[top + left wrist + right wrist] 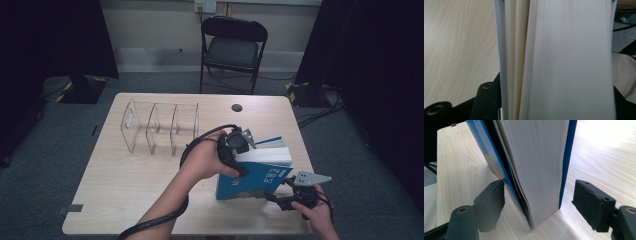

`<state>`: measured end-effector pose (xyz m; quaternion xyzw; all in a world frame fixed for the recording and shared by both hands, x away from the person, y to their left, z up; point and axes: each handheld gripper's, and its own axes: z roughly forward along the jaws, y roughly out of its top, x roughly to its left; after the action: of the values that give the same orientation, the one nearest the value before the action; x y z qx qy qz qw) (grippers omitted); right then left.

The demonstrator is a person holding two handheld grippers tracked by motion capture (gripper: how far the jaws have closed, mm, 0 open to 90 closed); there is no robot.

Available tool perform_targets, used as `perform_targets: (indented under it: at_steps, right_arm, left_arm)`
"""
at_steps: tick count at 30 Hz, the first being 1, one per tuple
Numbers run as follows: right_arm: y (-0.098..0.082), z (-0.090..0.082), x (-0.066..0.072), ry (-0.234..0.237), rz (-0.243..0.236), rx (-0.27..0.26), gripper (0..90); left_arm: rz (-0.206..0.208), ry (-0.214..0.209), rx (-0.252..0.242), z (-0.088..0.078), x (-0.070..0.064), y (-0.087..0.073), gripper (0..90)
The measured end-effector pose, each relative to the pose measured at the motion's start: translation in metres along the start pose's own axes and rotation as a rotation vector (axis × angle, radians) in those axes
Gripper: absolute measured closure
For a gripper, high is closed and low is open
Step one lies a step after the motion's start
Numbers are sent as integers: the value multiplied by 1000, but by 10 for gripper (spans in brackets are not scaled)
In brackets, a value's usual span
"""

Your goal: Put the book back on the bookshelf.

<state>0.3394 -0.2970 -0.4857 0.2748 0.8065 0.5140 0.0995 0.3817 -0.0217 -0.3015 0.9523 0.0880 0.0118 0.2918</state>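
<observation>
A thick book (255,177) with a blue cover stands tilted on the right part of the wooden table (125,185), page block up. My left gripper (240,152) comes onto it from the upper left. In the left gripper view the pages (569,60) span the whole gap and both jaws of that gripper (556,83) press on the book. My right gripper (275,196) reaches in from the lower right. Its jaws (540,192) straddle the book's corner (539,170): one pad touches the splayed front cover, the other stands apart from the back cover.
A clear acrylic rack (160,127) with several upright dividers stands at the back left of the table. A small black round cap (237,107) sits in the tabletop behind the book. A black folding chair (234,47) stands beyond the table.
</observation>
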Motion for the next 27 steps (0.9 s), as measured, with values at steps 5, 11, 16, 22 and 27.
perform_targets:
  at_steps: [5,11,16,22,27]
  right_arm:
    - [0,0,0,-1,-3,3,251]
    - [-1,1,0,-1,-4,10,251]
    - [0,1,1,-17,-21,28,251]
    - [-5,2,-2,-27,-18,68,235]
    - [-9,0,-8,-46,-10,98,234]
  left_arm:
    - [16,0,-19,7,0,2,481]
    - [29,-2,-12,7,-1,2,515]
    - [32,0,-27,7,-2,1,510]
    - [23,7,6,5,-7,1,589]
    - [0,18,12,4,-9,2,605]
